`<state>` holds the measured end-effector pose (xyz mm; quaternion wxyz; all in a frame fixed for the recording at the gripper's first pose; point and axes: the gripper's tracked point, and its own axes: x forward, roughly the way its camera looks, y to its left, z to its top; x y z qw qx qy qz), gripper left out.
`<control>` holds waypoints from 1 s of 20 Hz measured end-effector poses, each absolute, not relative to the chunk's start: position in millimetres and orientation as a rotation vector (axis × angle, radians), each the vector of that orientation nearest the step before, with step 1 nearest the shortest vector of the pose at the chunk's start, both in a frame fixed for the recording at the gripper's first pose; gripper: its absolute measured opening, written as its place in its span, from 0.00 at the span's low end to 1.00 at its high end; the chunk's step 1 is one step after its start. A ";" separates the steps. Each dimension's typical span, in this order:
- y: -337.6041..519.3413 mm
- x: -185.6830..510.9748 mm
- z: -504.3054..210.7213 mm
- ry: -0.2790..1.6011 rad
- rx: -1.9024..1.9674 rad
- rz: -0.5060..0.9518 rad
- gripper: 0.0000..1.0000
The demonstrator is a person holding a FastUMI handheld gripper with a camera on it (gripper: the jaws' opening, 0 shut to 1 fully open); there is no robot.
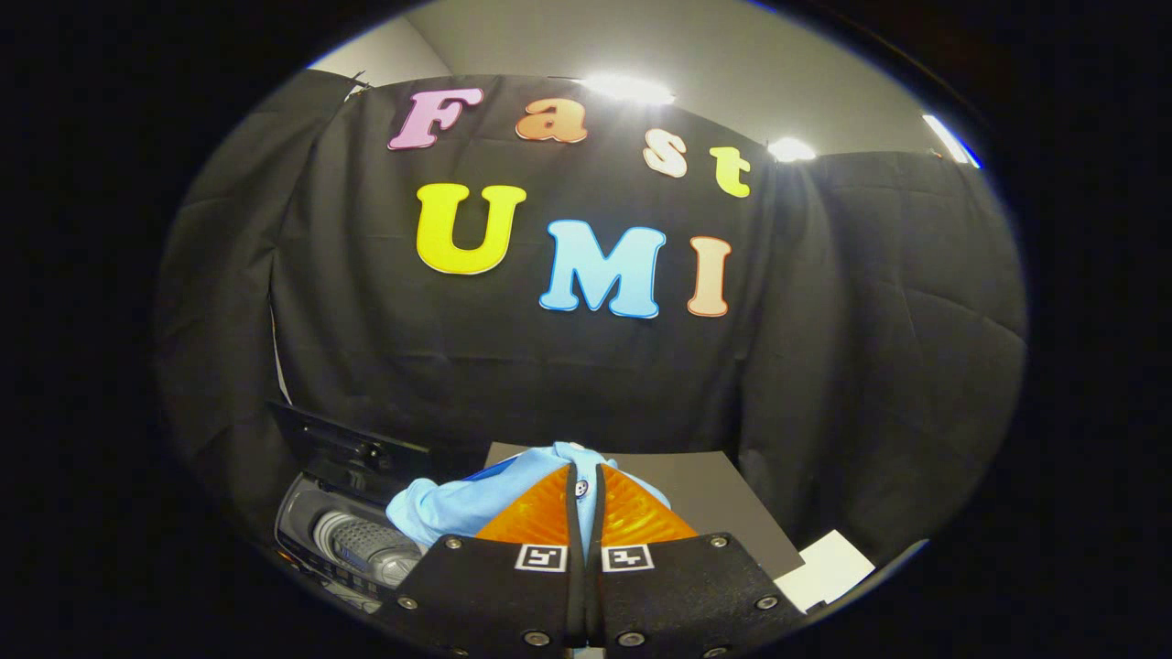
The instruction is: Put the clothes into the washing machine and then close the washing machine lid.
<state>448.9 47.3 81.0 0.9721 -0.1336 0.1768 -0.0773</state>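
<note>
My claw (586,499) is clamped on the shirt (458,508), orange fingers (531,522) nearly together with a thin fold of the light blue cloth and a button pinched between the tips. The rest of the shirt bunches just ahead of the fingers and droops off to the left. Below and left of it sits the washer (339,540), its lid (343,439) tipped up and open, the grey drum in sight. The grey bench (723,499) lies beyond the fingers to the right, with a white sheet (829,567) near its corner.

The risk, as I judge it, is that the grip is only on a thin fold, so the cloth could slide out before I am over the drum. I cannot quite tell how far the shirt hangs, but a trailing sleeve might catch on the washer's rim and later jam the lid.
</note>
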 end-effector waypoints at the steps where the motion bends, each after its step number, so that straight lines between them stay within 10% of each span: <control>1: 60.0 447.4 83.3 0.355 -0.266 -0.153 0.00; 20: 300.5 436.1 27.7 0.391 -0.244 -0.014 0.00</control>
